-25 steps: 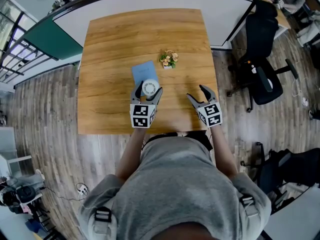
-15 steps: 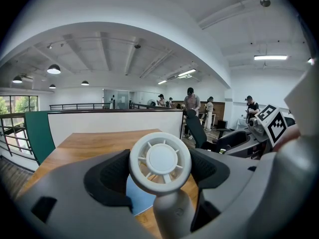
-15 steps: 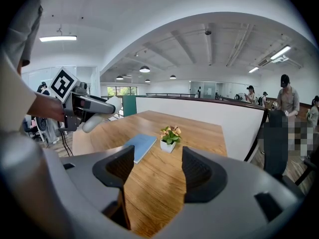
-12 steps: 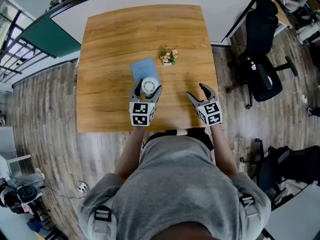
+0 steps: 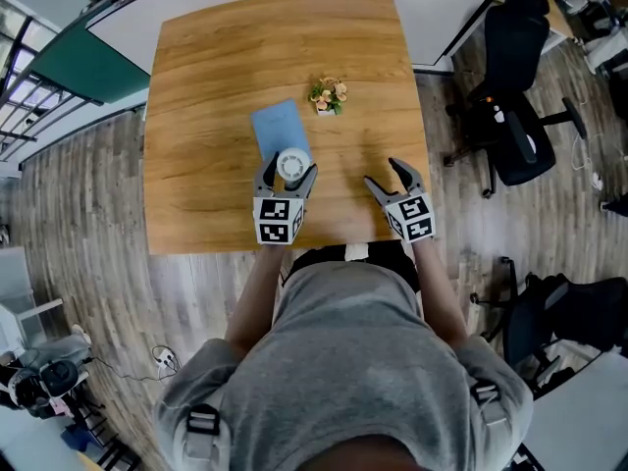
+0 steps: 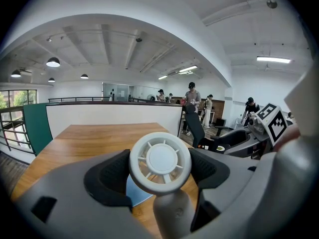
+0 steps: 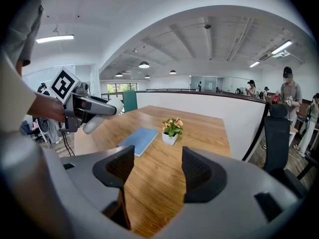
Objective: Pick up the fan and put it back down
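Left gripper (image 5: 287, 177): jaws clenched on the fan (image 6: 160, 161), pads bearing on either side of its round grille. The fan's handle hangs below the jaws. From the right gripper view the fan appears clear of the counter (image 5: 216, 67), so the lift is judged done or very nearly so.

Right gripper (image 7: 157, 171): jaws released and apart, nothing between them but bare counter beyond. It takes no part in the grasp.

Other items: a blue notebook (image 7: 138, 140) lies flat on the counter beneath and just beyond the left jaws. A small potted plant (image 7: 170, 130) stands ahead of the right jaws, well apart from both grippers.

Outstanding: lower the fan, seat it on the counter and release it. Whether its base will stand unaided cannot be told.
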